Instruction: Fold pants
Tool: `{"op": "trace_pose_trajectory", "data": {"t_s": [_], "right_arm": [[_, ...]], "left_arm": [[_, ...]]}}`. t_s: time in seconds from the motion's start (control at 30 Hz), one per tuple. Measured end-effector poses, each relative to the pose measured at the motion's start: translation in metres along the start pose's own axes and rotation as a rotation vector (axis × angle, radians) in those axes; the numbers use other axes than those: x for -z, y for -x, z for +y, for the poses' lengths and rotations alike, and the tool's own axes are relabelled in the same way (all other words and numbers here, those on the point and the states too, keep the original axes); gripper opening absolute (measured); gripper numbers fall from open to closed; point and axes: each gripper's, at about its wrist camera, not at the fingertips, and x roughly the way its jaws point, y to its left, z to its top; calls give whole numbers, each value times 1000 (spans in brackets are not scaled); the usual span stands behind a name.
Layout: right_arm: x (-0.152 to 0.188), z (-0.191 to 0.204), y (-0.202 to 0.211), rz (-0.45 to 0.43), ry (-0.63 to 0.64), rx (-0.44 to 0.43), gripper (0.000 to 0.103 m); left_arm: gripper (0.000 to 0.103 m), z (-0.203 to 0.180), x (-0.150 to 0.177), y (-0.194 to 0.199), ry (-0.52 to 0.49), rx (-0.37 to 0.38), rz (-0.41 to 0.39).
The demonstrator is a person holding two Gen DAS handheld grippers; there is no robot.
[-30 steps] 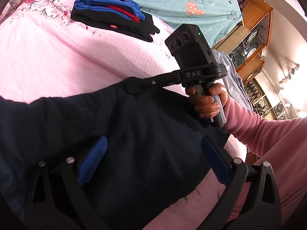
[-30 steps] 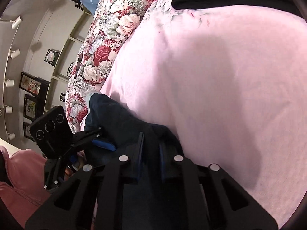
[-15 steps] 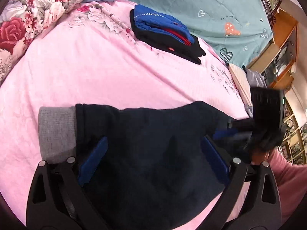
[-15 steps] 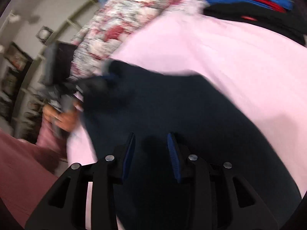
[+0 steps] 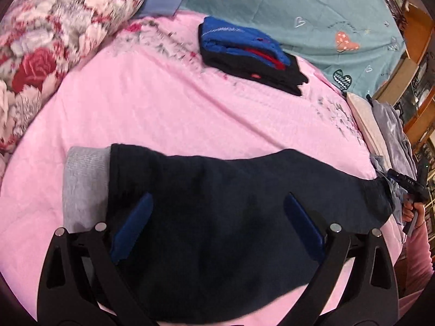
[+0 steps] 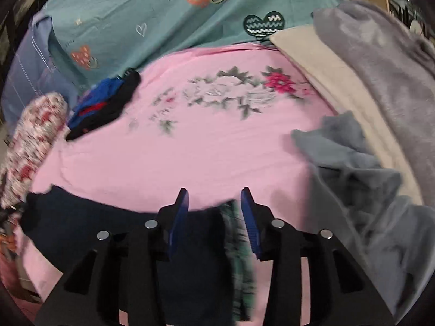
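Dark navy pants (image 5: 231, 203) lie spread flat across the pink bed sheet (image 5: 163, 103), with a grey cuff (image 5: 81, 184) at their left end. My left gripper (image 5: 217, 222) hovers over the middle of the pants, open wide, with nothing between its blue pads. In the right wrist view the pants (image 6: 108, 231) stretch off to the left, and a green plaid lining (image 6: 236, 239) shows at their near end. My right gripper (image 6: 214, 214) is open above that end, its pads apart. A hand (image 5: 412, 209) holding the right gripper shows at the far right edge.
A folded stack of blue, red and black clothes (image 5: 244, 51) lies at the back of the bed. A floral quilt (image 5: 54, 40) borders the left side and a teal sheet (image 5: 299, 8) the back. Loose grey garments (image 6: 367, 190) and a beige pillow (image 6: 326, 68) crowd the right.
The right gripper, shut on the pants a second ago, has opened and swung away to their right end. The left gripper drew back, and the pants now lie flat.
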Motion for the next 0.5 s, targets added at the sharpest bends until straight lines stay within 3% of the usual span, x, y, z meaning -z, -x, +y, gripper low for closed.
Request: {"op": "trace_pose_trajectory", "data": {"t_s": [0.17,0.2,0.27,0.33,0.4,0.43,0.5], "right_arm": [[27,15,-50,164,128,47,40],[31,18,-51,151,146,43,34],[23,21,-49,143,157,45,10],[9,21,-29,66,156,44,9],[-3,20,-6,-22,149,11,9],[-3,20,-5,-37,155,12,9],[6,16,-30,35,174,64,10]], "left_arm": [[99,-52,9,4,-130,103,0],[99,-61,13,-5,-148,104,22],[99,-67,17,-22,-148,95,69],[99,-68,17,-44,-110,80,123],[99,-66,12,-48,-67,76,120],[99,-65,8,-47,-36,88,96],[99,-64,6,-46,-10,84,56]]}}
